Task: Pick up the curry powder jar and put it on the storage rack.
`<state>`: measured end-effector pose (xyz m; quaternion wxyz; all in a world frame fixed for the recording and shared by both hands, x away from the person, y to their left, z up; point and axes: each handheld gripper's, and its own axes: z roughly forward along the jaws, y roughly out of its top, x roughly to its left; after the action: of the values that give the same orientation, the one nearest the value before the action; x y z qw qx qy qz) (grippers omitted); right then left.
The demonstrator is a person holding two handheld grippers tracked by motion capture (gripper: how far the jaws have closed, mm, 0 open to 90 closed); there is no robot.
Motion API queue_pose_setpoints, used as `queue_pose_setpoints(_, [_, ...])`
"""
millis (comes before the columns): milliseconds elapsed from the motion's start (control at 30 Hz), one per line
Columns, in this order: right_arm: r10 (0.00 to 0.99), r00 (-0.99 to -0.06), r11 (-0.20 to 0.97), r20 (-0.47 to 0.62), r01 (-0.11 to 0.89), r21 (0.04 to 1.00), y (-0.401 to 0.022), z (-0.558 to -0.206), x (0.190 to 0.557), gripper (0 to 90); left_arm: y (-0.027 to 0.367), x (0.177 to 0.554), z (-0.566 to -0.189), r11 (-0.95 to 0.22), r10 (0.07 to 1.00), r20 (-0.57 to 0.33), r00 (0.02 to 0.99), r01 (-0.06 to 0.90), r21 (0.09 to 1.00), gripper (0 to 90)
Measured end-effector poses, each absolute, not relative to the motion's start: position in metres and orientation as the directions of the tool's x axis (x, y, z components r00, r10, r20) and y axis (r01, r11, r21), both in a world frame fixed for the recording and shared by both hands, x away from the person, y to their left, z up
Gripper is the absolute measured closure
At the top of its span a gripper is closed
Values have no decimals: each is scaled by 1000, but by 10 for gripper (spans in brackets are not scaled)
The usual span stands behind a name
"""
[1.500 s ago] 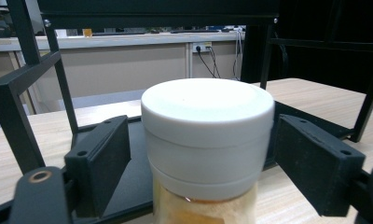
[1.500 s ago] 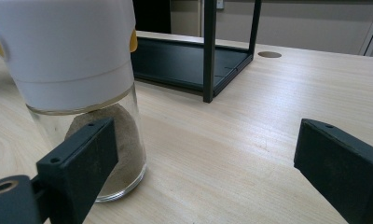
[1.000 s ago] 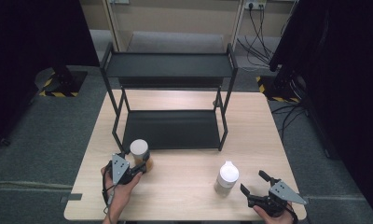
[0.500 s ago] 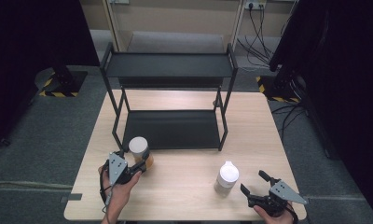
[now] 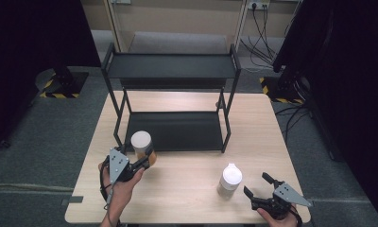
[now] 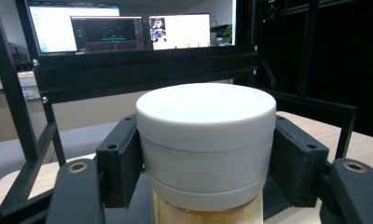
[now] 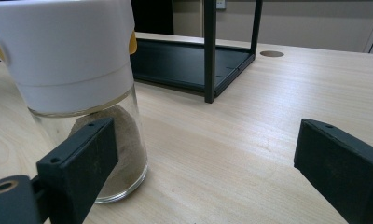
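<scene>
Bench: light wood, under both grippers. Black two-tier shelf rack stands on it, just beyond the left gripper and well fwd-left of the right gripper.

White-lidded jar w/ amber contents: clamped between the left gripper's jaws, pads pressing just below the lid on both sides, jar upright. In the left gripper view the jar sits dead centre between the jaws w/ rack's top shelf directly behind it. It looks lifted off the bench, right by the rack's front-left leg.

White-capped glass shaker w/ brownish powder: stands on the bench just to the left of the right gripper, apart from it. In the right gripper view the shaker is beside the left jaw, not between the pads.

Right gripper: jaws spread wide, nothing in them, low over the bench's near-right corner.
</scene>
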<state>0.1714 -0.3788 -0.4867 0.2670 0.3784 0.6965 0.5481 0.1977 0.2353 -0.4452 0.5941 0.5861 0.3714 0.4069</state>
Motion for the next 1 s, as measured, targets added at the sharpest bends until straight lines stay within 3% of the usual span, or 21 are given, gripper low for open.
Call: queue_pose_setpoints(1000, [822,-567,101,52,234,967,-380,-488,171,67,230,211,-414,5,931,31,364,-97,995,333])
